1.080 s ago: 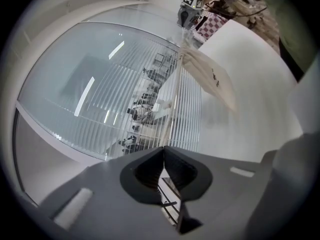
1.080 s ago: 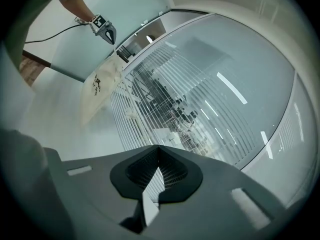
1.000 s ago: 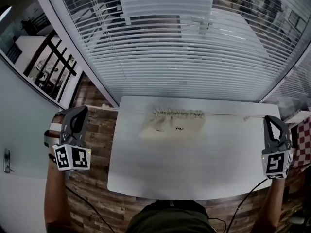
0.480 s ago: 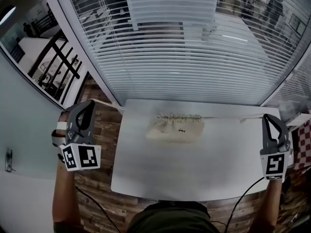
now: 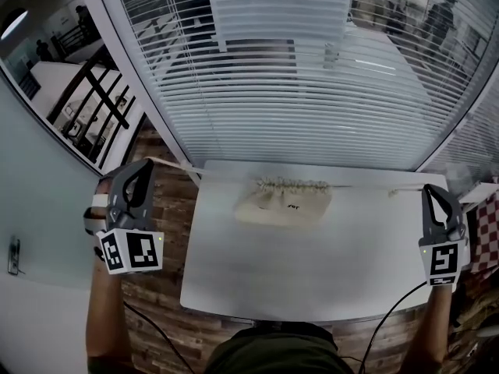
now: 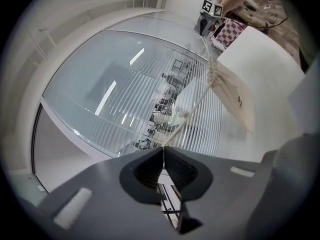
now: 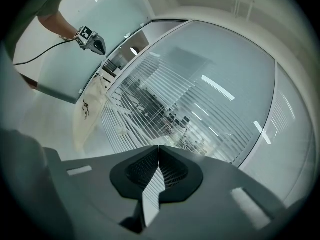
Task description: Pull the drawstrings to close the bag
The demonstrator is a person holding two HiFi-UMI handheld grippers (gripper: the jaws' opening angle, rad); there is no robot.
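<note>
Head view: bag (image 5: 284,205) at far middle of table (image 5: 312,275), mouth gathered. Left cord (image 5: 203,171) taut to left gripper (image 5: 143,166), right cord (image 5: 366,186) to right gripper (image 5: 431,191).
Left gripper view: jaws pinched on left cord.
Right gripper view: jaws pressed together on right cord.

A white table (image 5: 312,267) fills the lower centre of the head view. Near its upper edge lies a pale cloth bag (image 5: 284,205) — its drawstrings (image 5: 362,186) stretch left and right along that edge.

Left gripper (image 5: 143,170) and right gripper (image 5: 431,194) wide apart, jaws closed (each on a drawstring (image 5: 363,186))
</note>
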